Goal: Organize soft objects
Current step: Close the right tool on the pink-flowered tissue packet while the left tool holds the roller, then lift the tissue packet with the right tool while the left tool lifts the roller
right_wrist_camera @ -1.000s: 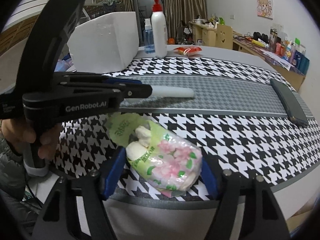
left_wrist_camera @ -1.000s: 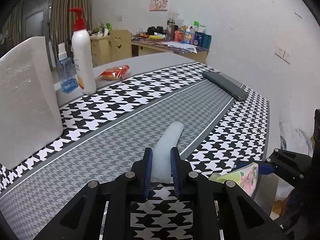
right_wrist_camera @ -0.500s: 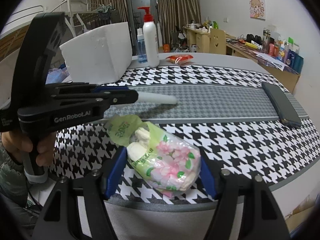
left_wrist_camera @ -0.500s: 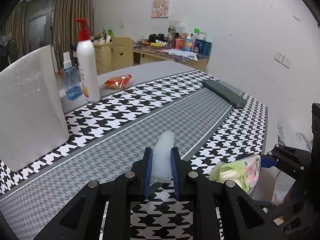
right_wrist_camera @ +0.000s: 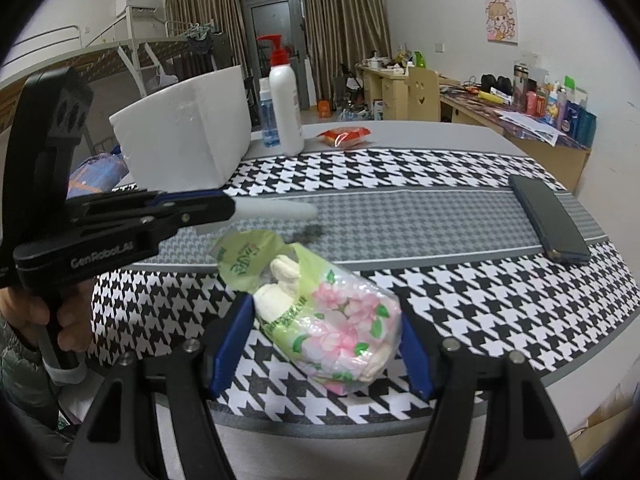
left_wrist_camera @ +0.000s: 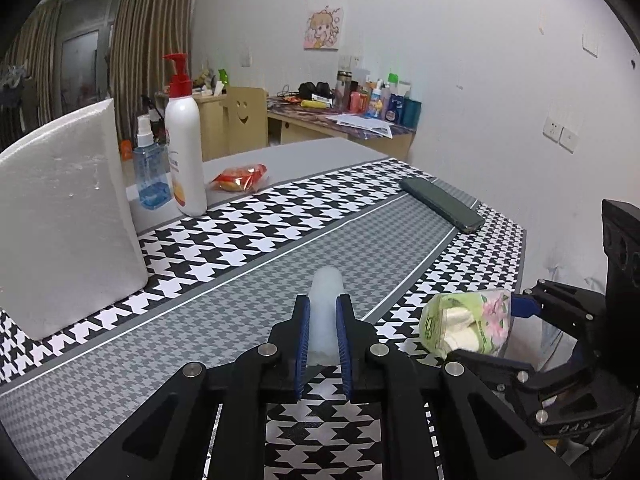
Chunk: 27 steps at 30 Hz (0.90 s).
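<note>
**Both grippers loaded over the houndstooth table**

My left gripper (left_wrist_camera: 322,340) is clamped on a pale translucent soft tube (left_wrist_camera: 326,312); blue pads press both its sides and the jaws have just been closing tighter on it. From the right wrist camera the tube (right_wrist_camera: 276,210) sticks out level past the left gripper (right_wrist_camera: 230,208) and hangs above the grey centre strip, with a dark shadow on the cloth below its tip. A hand (right_wrist_camera: 44,316) wraps the left handle at the frame's lower left.

My right gripper (right_wrist_camera: 326,344) stands wide, both blue pads against a floral tissue pack (right_wrist_camera: 340,332), so it's gripping that. Green wrapper flap opened at the far end, white tissue poking out. The pack sits over the near black-and-white band of the table (right_wrist_camera: 480,292), close to the edge; can't tell if it's lifted clear or resting. In the left camera the pack (left_wrist_camera: 470,324) is just right of my left fingers, with the right gripper (left_wrist_camera: 516,322) behind it.

Other stuff, well apart from both grippers: white foam box (left_wrist_camera: 64,216) far left, blue spray bottle (left_wrist_camera: 150,168) and white pump bottle (left_wrist_camera: 184,148) beside it, red snack packet (left_wrist_camera: 240,178) on the grey part beyond, dark phone (left_wrist_camera: 442,204) lying flat at the far right of the cloth. Cluttered desk (left_wrist_camera: 348,120) along the back wall.
</note>
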Each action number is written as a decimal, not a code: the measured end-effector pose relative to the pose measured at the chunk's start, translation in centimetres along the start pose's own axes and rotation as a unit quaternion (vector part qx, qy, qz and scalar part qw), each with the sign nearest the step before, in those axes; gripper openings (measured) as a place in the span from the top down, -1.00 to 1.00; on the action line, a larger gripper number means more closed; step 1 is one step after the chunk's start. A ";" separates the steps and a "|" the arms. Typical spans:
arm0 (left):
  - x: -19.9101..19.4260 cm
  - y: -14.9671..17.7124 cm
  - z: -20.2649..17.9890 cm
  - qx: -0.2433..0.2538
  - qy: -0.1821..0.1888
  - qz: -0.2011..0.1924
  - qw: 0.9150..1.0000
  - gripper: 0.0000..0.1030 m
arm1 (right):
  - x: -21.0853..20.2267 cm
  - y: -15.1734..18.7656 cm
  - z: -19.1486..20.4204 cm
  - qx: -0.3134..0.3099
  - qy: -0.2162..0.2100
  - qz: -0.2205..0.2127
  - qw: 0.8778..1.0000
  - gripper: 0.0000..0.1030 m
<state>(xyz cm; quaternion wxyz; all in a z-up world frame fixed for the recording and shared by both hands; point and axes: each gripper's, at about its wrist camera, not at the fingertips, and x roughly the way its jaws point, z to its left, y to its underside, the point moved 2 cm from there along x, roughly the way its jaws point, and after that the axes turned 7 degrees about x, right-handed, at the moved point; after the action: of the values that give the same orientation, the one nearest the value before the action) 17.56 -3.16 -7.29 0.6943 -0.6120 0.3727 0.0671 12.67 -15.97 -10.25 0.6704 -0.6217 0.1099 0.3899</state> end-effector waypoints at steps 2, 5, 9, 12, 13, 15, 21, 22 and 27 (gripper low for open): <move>-0.3 -0.1 -0.1 0.001 0.001 -0.004 1.000 0.72 | -0.1 -0.3 -0.2 0.002 0.000 -0.004 1.000 -0.42; -0.8 -0.2 -0.2 0.003 -0.008 -0.009 1.000 0.72 | -0.3 -0.8 -0.4 0.004 -0.001 -0.011 1.000 -0.42; -1.3 -0.5 -0.3 0.003 -0.018 -0.014 1.000 0.72 | -0.5 -1.5 -0.4 0.001 -0.004 -0.020 1.000 -0.42; -1.7 -0.7 -0.2 0.000 -0.029 -0.019 0.999 0.72 | -0.8 -2.0 -0.4 0.002 -0.007 -0.028 1.000 -0.42; -1.9 -0.8 -0.1 -0.002 -0.035 -0.020 0.999 0.72 | -0.8 -2.2 -0.4 0.002 -0.008 -0.030 1.000 -0.42; -2.1 -0.8 0.0 -0.005 -0.049 -0.017 0.999 0.72 | -1.0 -2.6 -0.3 0.001 -0.012 -0.033 0.999 -0.42; -2.5 -1.2 0.0 -0.004 -0.069 -0.018 0.997 0.72 | -1.1 -3.5 0.1 -0.010 -0.019 -0.044 0.999 -0.42; -2.6 -1.3 0.0 -0.004 -0.071 -0.020 0.997 0.78 | -1.2 -3.6 0.0 -0.010 -0.021 -0.045 0.999 -0.42; -3.2 -1.6 0.0 -0.001 -0.077 -0.028 0.997 0.81 | -1.3 -4.2 0.1 -0.008 -0.028 -0.050 0.998 -0.42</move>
<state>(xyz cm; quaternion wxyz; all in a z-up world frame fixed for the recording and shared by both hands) 16.15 -2.41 -4.12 0.7218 -0.6160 0.3007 0.0956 14.52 -16.07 -6.26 0.6868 -0.6209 0.0567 0.3735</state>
